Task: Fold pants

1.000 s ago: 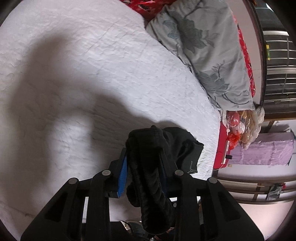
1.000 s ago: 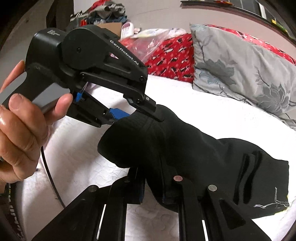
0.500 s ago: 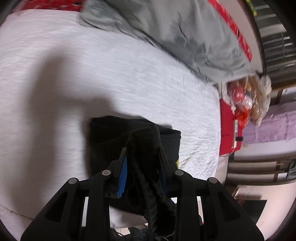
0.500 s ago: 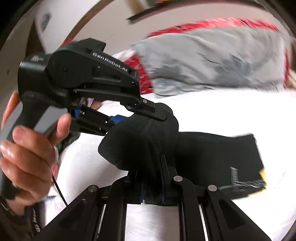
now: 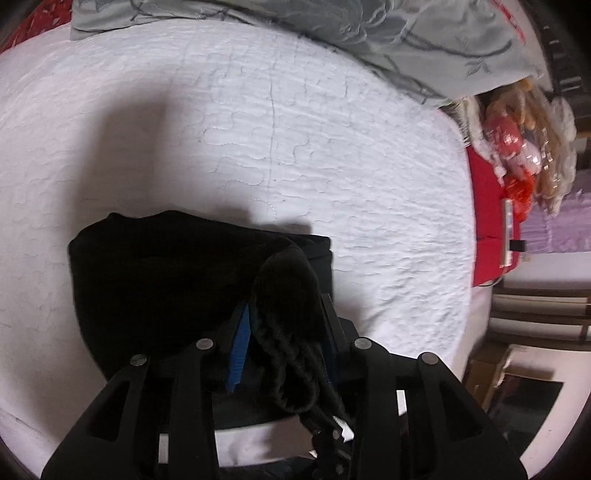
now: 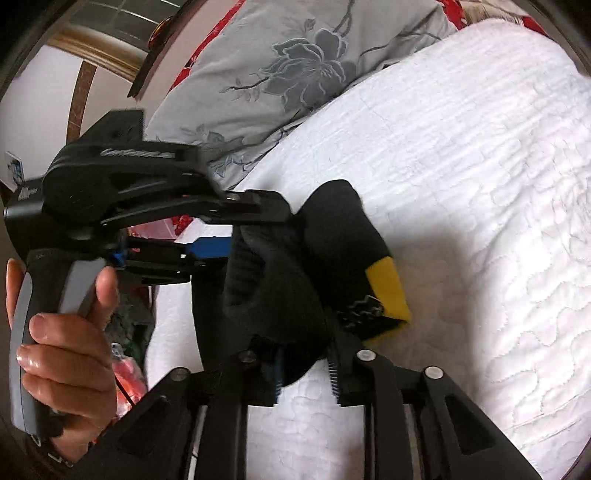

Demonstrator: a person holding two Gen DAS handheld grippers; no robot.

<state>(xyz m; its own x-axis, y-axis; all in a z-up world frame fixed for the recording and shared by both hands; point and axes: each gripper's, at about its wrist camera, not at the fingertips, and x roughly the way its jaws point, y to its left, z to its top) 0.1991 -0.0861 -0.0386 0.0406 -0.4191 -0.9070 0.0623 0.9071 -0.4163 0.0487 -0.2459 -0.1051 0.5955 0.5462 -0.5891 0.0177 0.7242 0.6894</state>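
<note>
The black pants (image 5: 159, 273) lie as a folded pile on the white quilted bed (image 5: 295, 129). My left gripper (image 5: 284, 306) points steeply down over the pile's right side. Its jaws are opening a little, but the pads still press the bunched waistband, and the braided drawstring (image 5: 295, 369) hangs between the fingers. In the right wrist view a hand (image 6: 66, 343) holds the left gripper (image 6: 258, 232) just above my right gripper (image 6: 304, 369). The right jaws are opening with a fold of the pants (image 6: 280, 295) loose between them. A yellow patch (image 6: 388, 291) shows on the pants.
A grey flowered pillow (image 5: 369, 33) (image 6: 295, 66) lies along the bed's far side. The bed's right edge, with a red side panel (image 5: 487, 206), is close to the pants. Clear bags (image 5: 517, 140) are piled beyond it. Bare white quilt (image 6: 480, 184) stretches beyond the pants.
Both grippers swept across the bed and carried the waist end over the rest of the pants, which now lie stacked beneath. The right gripper rolled and its jaws spread wider.
</note>
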